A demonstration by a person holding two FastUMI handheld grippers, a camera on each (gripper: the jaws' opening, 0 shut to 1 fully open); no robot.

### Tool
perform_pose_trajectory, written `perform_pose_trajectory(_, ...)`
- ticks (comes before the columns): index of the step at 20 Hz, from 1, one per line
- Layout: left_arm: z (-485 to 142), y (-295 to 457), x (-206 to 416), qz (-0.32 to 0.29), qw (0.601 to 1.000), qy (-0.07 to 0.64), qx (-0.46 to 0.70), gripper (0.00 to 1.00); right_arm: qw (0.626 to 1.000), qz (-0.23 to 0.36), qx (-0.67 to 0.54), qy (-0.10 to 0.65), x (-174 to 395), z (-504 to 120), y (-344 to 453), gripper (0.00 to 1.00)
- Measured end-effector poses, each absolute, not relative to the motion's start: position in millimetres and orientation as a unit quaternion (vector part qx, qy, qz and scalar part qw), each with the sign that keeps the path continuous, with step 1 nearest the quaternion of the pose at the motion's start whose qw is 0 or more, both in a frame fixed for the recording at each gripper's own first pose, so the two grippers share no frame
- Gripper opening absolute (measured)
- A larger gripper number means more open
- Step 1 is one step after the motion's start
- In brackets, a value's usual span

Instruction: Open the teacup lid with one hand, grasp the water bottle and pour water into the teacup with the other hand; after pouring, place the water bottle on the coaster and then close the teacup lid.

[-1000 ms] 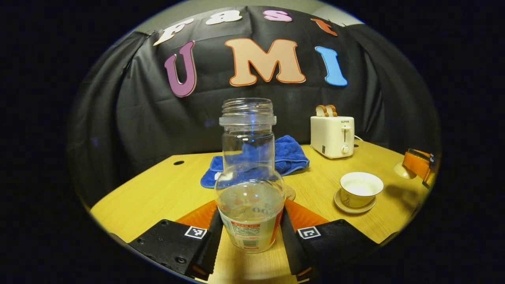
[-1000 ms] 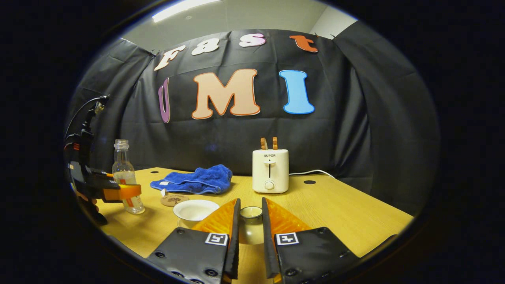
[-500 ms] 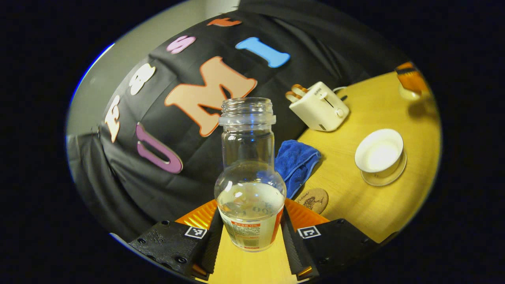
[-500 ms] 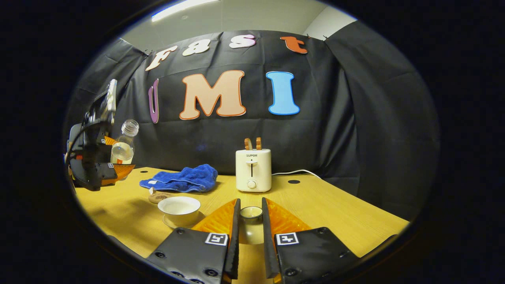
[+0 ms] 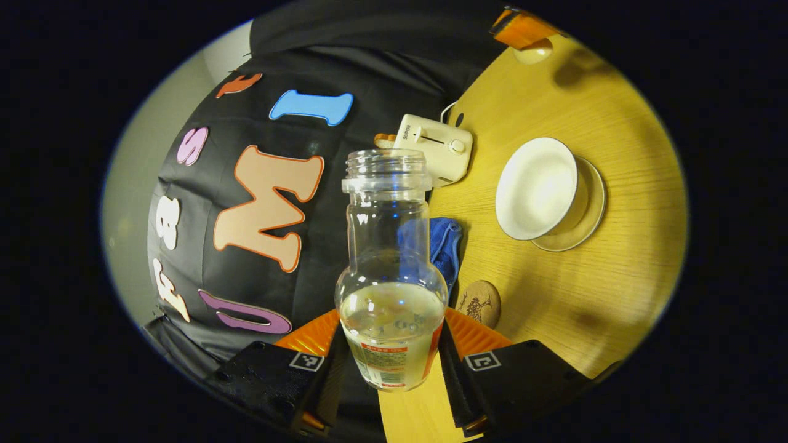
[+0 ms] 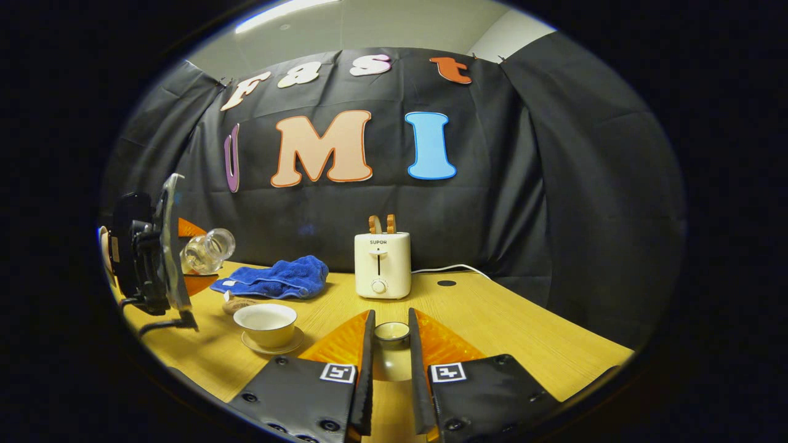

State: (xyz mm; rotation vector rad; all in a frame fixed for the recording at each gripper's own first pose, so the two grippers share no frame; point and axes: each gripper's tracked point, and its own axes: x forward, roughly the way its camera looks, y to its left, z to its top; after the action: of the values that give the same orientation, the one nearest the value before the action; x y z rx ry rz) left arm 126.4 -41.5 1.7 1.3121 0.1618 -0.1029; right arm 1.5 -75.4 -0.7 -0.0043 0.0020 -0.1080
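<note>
Since the earlier frames the left gripper (image 5: 391,360) has rolled the water bottle (image 5: 389,258) from upright to nearly sideways; in the right gripper view the bottle (image 6: 206,251) now lies tilted above the far left of the counter (image 6: 492,320), mouth toward the teacup (image 6: 266,325). The bottle is clear ribbed plastic with a bulb-shaped shoulder, a threaded open neck and a paper label low down, partly hidden between the fingers that press on both its sides. The water fills only the lower part.

The teacup (image 5: 537,187) is smooth white ceramic, wide-mouthed and uncovered, standing on a thin round saucer (image 5: 588,212). Whether any water is in it is hard to say. Near it lies a small round coaster (image 5: 479,303) with a dark tree drawing, half cut off behind the fingers. A fluffy blue towel (image 6: 274,280) sits crumpled to the left of a boxy cream toaster (image 6: 381,264).

The right gripper (image 6: 391,344) is closed on the teacup lid (image 6: 391,333), gripping its round knob; the lid's dome is mostly hidden between the fingers.
</note>
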Motion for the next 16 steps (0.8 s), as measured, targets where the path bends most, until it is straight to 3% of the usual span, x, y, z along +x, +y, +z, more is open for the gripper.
perform_pose_trajectory(8,-6,-36,130,-0.062,0.705,0.088,0.701,0.67,0.999,-0.054,-0.002,0.000,2,-1,-75,0.30)
perform_pose_trajectory(16,-9,-22,136,-0.060,0.662,0.109,0.739,0.67,0.999,-0.054,-0.002,0.000,2,0,-76,0.30)
